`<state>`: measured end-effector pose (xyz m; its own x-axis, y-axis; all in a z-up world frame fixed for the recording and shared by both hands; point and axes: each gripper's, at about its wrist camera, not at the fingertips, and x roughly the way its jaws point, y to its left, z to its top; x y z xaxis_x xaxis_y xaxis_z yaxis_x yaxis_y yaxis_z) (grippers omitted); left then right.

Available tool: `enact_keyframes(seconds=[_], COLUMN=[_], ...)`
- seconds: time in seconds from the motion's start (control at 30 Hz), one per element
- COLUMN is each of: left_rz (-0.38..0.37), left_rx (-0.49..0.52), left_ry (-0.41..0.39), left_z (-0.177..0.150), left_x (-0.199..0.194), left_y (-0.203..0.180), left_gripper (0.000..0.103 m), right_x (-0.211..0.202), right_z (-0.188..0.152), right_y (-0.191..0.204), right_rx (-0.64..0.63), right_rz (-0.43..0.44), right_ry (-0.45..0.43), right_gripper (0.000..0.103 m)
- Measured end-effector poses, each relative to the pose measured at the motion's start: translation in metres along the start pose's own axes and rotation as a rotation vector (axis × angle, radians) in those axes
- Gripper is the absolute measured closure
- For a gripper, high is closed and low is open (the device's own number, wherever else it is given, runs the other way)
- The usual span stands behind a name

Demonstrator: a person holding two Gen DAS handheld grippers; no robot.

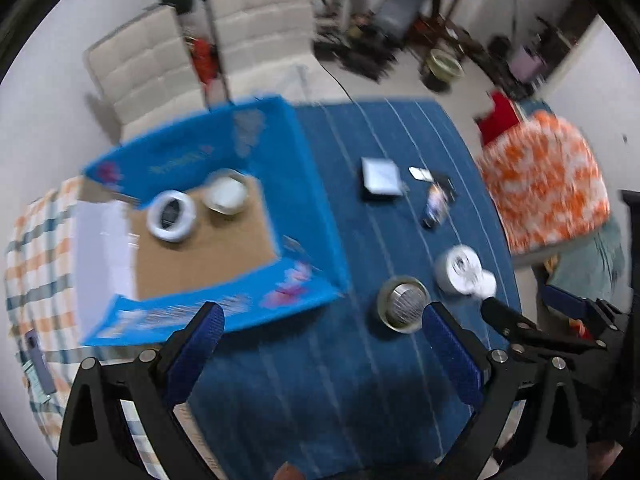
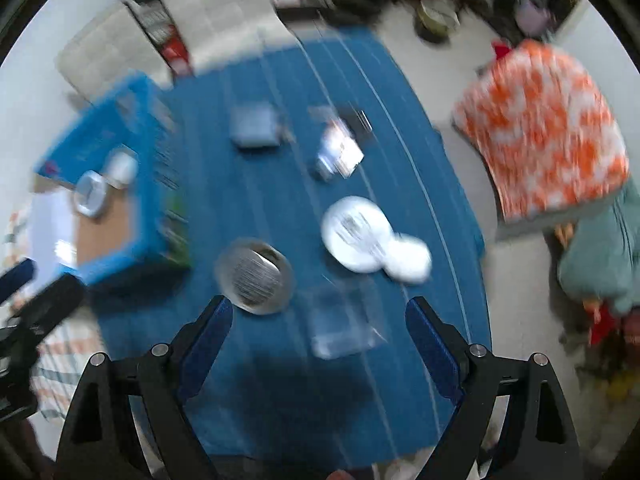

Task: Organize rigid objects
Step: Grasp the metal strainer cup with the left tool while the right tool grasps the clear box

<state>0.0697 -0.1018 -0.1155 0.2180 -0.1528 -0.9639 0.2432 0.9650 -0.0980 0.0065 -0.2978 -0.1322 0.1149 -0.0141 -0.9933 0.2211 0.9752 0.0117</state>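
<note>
A blue carton (image 1: 304, 184) with a brown floor holds a white tape roll (image 1: 172, 216) and a tan-rimmed roll (image 1: 226, 194). On the blue striped cloth (image 1: 320, 380) lie a clear tape roll around a metal disc (image 1: 402, 304), a white roll (image 1: 460, 268), a grey square box (image 1: 380, 178) and a colourful packet (image 1: 436, 204). My left gripper (image 1: 322, 316) hangs open and empty above the cloth, just in front of the carton. My right gripper (image 2: 320, 308) is open too, high over a blurred clear plastic box (image 2: 344, 320), with the clear tape roll (image 2: 256, 276) by its left finger.
Two white padded chairs (image 1: 248, 40) stand behind the table. An orange-and-white patterned bundle (image 1: 548, 176) sits off the right edge, a checked cloth (image 1: 36, 248) at the left. Cluttered floor lies beyond. Both views are motion-blurred.
</note>
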Motion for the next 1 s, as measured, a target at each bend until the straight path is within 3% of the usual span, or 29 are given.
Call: enact_keyframes(seconds=[0.07, 0.2, 0.37, 0.43, 0.47, 0.73, 1.0], left_rz=[0.014, 0.054, 0.096, 0.092, 0.095, 0.027, 0.017], left_rx=[0.027, 0.059, 0.054, 0.046, 0.047, 0.055, 0.026], left_ry=[0.052, 0.108, 0.153, 0.159, 0.158, 0.183, 0.298], left_z=[-0.004, -0.012, -0.015, -0.016, -0.015, -0.010, -0.003], left_x=[0.027, 0.057, 0.083, 0.086, 0.087, 0.113, 0.175], left_y=[-0.021, -0.046, -0.052, -0.051, -0.053, -0.080, -0.100], left_gripper=[0.001, 0.001, 0.002, 0.002, 0.002, 0.002, 0.002], right_x=[0.037, 0.084, 0.129, 0.140, 0.141, 0.134, 0.133], right_z=[-0.008, -0.015, -0.018, -0.021, -0.023, -0.029, -0.027], right_y=[-0.017, -0.021, -0.026, -0.031, -0.035, -0.092, -0.111], right_rx=[0.019, 0.016, 0.055, 0.066, 0.070, 0.141, 0.178], right_rz=[0.002, 0.019, 0.025, 0.030, 0.041, -0.014, -0.032], right_ry=[0.073, 0.134, 0.203, 0.223, 0.225, 0.201, 0.209], right_gripper=[0.012, 0.012, 0.012, 0.024, 0.028, 0.029, 0.030])
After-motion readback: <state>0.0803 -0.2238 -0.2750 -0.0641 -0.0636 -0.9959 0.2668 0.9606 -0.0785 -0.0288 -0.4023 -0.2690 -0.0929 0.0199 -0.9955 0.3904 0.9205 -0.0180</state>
